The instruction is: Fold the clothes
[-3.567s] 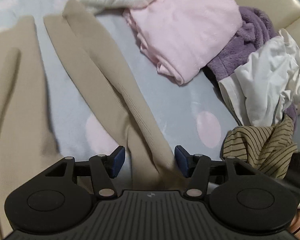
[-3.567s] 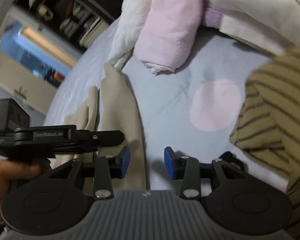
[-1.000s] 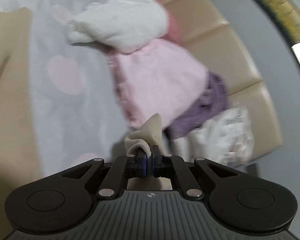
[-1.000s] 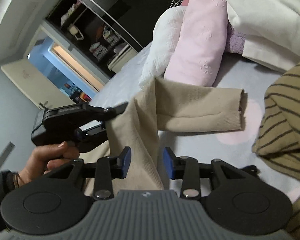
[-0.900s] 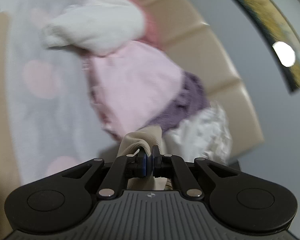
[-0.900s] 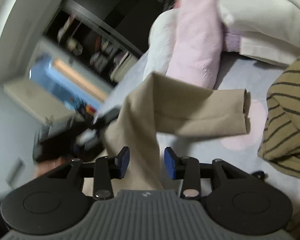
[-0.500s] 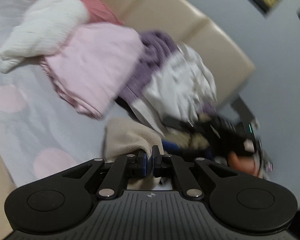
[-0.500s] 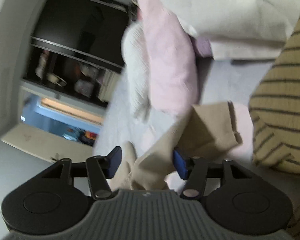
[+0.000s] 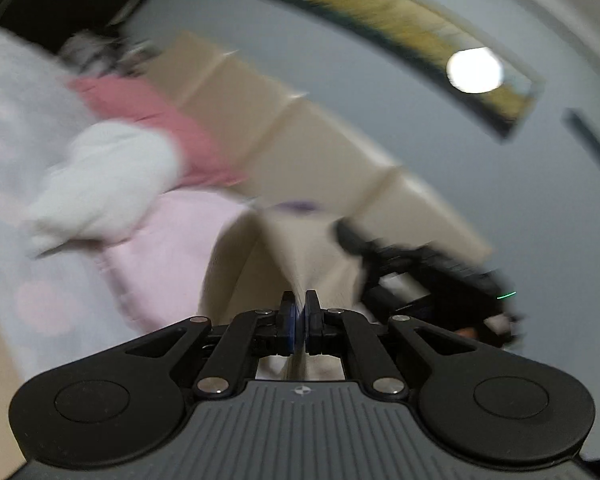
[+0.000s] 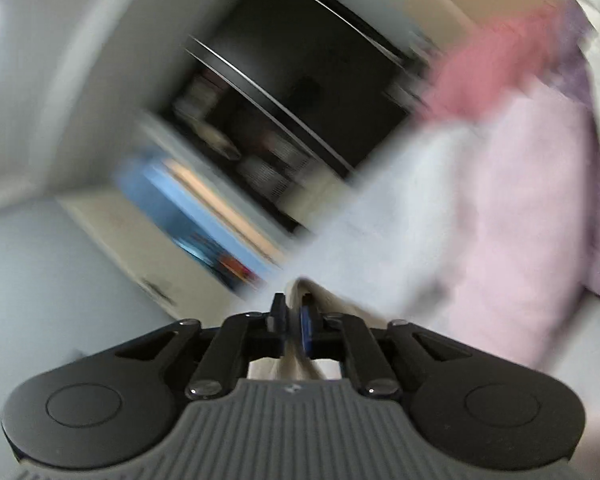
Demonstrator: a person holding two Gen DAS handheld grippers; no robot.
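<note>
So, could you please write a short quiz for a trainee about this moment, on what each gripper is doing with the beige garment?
1. True or false: the left gripper is shut on the beige knitted garment.
2. What does the right gripper hold between its fingers?
A. the pale pink folded garment
B. a fold of the beige knitted garment
C. nothing
3. Fill in: in the left wrist view, the fluffy white garment lies partly on top of the ____ folded garment.

Key
1. True: beige cloth runs between the closed blue pads.
2. B
3. pale pink
</note>
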